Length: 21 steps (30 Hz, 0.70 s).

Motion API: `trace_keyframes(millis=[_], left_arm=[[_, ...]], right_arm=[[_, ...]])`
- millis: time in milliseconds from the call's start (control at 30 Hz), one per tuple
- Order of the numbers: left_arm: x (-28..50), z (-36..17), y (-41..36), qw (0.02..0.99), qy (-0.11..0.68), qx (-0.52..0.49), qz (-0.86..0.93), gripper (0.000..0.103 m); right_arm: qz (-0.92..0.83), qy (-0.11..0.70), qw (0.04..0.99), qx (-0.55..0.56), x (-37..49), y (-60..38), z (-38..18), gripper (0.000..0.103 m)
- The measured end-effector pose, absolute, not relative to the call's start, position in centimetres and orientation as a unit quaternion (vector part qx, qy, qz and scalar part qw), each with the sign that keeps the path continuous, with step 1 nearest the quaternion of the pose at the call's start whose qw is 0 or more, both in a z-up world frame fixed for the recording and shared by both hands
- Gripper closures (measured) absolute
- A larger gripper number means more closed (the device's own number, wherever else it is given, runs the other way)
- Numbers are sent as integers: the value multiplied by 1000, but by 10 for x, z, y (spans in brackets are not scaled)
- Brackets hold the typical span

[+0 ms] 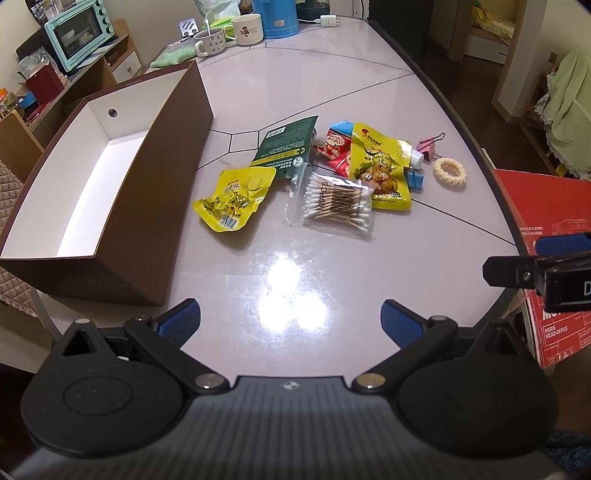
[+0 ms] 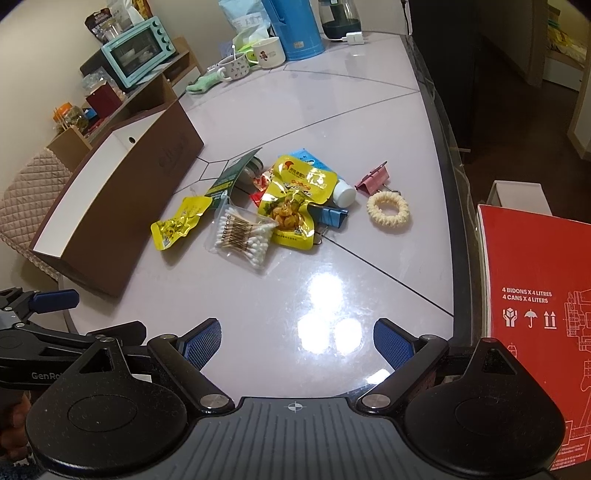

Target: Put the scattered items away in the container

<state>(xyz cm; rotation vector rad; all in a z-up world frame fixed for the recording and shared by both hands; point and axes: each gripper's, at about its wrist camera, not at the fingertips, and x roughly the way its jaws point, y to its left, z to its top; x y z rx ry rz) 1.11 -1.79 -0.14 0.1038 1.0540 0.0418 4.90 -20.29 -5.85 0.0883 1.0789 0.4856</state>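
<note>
A home dining area: a mint-green countertop toaster oven (image 1: 75, 35) on wooden shelving, ceramic mugs (image 1: 248, 28) on a glossy dining table (image 1: 332, 74).

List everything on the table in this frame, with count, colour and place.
box: 1, brown, white inside, table's left
snack packets: 2, yellow, centre
cotton swabs bag: 1, clear, centre front
green packet: 1, behind swabs
red packet: 1, under big yellow packet
binder clips: 2, pink and blue, right
hair tie: 1, cream, far right
mugs: 2, white, far end
left gripper: open, empty
right gripper: open, empty
</note>
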Motion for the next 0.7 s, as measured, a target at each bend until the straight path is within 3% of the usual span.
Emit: trace_keyframes(millis=[700], left_arm=[[24,2,-8,865,498,48,16,0]], right_arm=[[229,500,834,45,55,-193,-62,11]])
